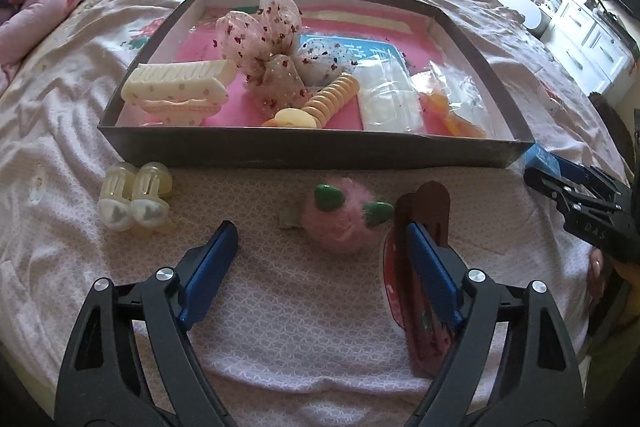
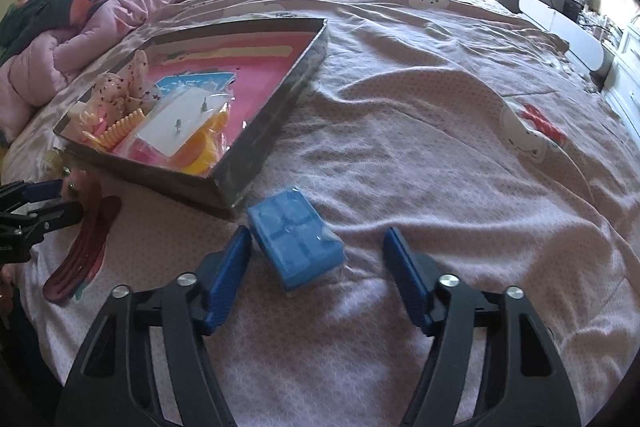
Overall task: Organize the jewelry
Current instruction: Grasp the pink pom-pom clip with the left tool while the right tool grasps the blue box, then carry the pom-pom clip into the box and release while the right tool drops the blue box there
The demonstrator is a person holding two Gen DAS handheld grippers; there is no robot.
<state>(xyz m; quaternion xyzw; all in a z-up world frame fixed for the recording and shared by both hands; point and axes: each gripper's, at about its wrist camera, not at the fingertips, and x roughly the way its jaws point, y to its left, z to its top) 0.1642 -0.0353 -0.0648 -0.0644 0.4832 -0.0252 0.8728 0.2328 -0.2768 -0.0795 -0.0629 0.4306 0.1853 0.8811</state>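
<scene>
Step in hand: gathering loose pieces from the bedspread (image 2: 420, 147) into the tray (image 1: 304, 151).
Left gripper (image 1: 320, 239): wide apart, fluffy pink clip (image 1: 340, 223) just ahead; dark red clip (image 1: 416, 267) touching its right finger.
Right gripper (image 2: 316, 247): wide apart; blue box (image 2: 296, 239) between its fingers.
Next move: judged, closing squarely on each.
Count outside tray: two pearl clips (image 1: 134, 203), one pink, one red, one box.

Left gripper (image 1: 322, 247): black forked arms, ribbed blue pads (image 1: 212, 259), round silver screws.
Right gripper (image 2: 318, 255): same black frame, blue pads (image 2: 234, 263), silver screws; pale lettering on its side.
My hand (image 1: 596, 273): bare skin, one pale fingernail.
</scene>
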